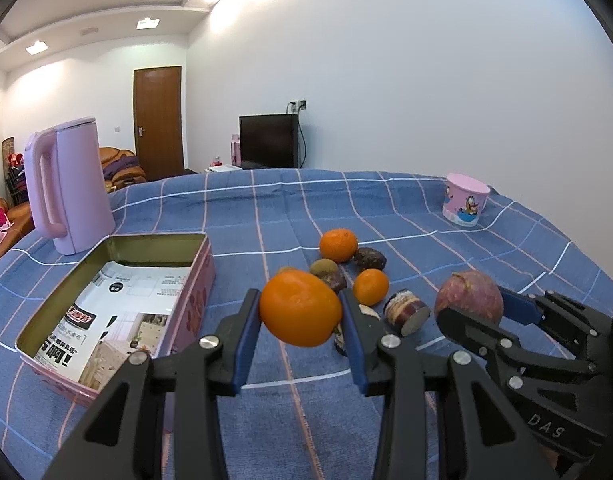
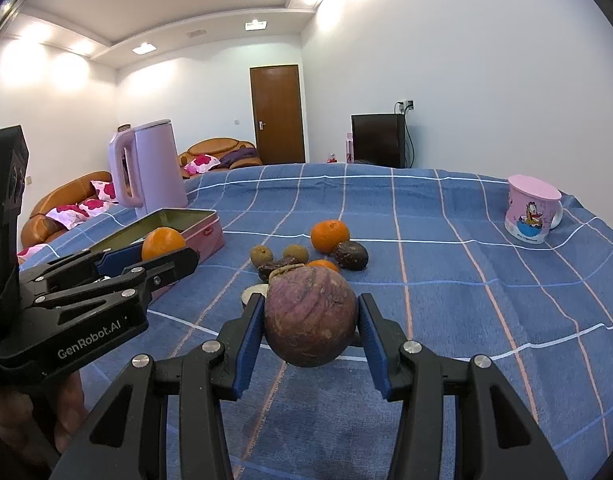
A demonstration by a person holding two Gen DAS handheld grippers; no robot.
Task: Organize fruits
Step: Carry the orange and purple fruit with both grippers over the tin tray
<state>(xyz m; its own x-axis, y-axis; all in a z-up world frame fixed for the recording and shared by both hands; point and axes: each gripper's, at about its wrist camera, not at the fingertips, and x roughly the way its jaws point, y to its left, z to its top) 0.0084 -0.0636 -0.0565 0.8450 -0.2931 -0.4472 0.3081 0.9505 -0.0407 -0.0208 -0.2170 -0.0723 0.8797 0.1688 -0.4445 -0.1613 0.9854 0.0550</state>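
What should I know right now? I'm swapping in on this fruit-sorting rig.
Left claw: shut on an orange, lifted beside the tin.
Right claw: shut on a purple fruit, lifted above the cloth.
Tin: only printed paper inside, no fruit in it yet.
Left: both held fruits, plus the pile of oranges and small dark fruits mid-table.

From the left wrist the held orange [image 1: 300,309] covers part of the fruit pile [image 1: 348,268], and a dark fruit [image 1: 340,342] shows only as a sliver behind the left gripper [image 1: 301,322]. The pink tin [image 1: 186,300] has its near corner hidden behind that gripper. From the right wrist the purple fruit [image 2: 309,316] hides most of a small orange [image 2: 323,265], and the print on the mug [image 2: 530,212] is too small to read
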